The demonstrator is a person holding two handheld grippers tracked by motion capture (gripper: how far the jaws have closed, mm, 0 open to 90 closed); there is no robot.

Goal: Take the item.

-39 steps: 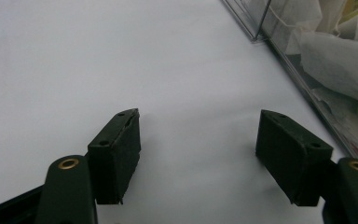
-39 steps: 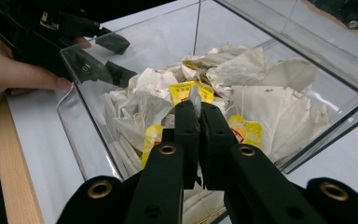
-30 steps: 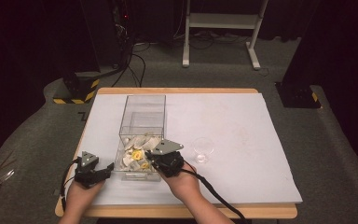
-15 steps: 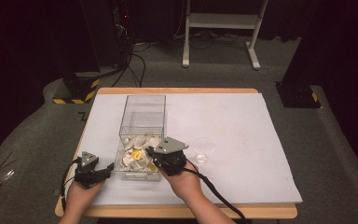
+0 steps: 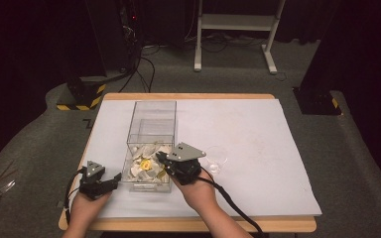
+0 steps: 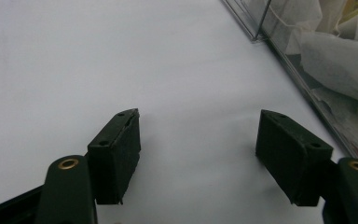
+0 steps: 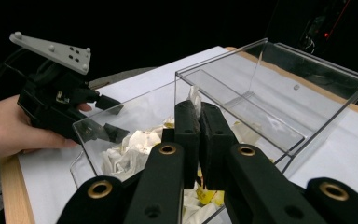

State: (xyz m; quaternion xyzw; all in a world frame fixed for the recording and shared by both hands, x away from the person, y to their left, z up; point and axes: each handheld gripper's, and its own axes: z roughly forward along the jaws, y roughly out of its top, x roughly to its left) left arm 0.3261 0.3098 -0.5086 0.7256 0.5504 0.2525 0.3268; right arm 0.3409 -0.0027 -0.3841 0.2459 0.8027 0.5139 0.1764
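Right hand-held gripper poised over near compartment of clear box, jaws clamped on a scrap of white tissue, presumably for dropping among the crumpled tissues there. Left hand-held gripper parked beside box on worktop, jaws apart, empty, likely ready to steady box.

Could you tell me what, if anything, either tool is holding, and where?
The right tool pinches a white paper scrap by its edge; the left tool holds nothing.
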